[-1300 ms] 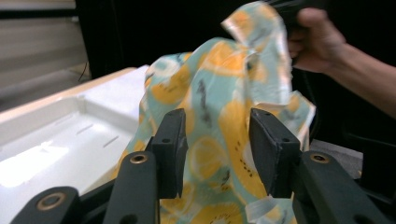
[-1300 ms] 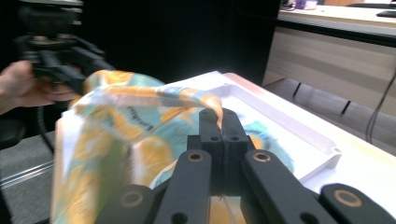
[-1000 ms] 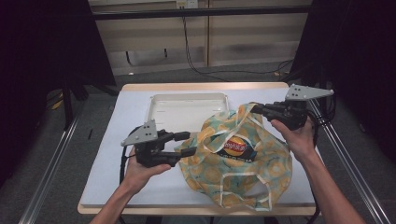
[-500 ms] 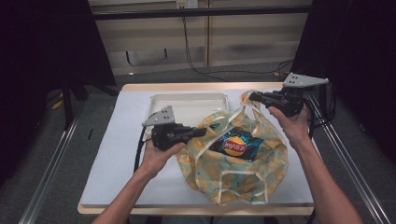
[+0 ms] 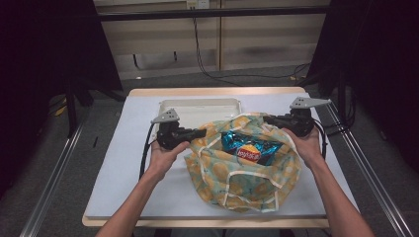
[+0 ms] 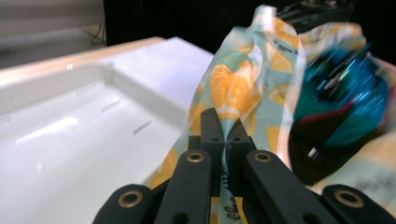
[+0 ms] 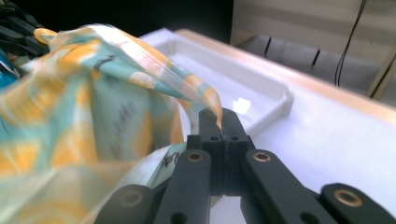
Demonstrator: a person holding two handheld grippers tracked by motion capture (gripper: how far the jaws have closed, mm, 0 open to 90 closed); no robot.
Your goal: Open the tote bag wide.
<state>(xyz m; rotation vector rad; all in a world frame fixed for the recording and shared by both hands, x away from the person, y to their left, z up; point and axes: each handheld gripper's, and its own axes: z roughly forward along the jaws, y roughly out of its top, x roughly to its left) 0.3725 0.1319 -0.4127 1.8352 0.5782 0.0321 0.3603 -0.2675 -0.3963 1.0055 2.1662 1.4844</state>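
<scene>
Two claws pinch the patterned bag [image 5: 242, 170] at opposite edges of its mouth on the white surface [image 5: 118, 168]: the left claw [image 5: 201, 132] at its left edge, the right claw [image 5: 267, 119] at its right. From above, a blue chip packet [image 5: 248, 146] lies in the opening, just in front of a white tray [image 5: 197, 106]. Each gripper view shows fabric clamped between closed jaws. The left claw's jaws have just been closing onto that fabric.
</scene>
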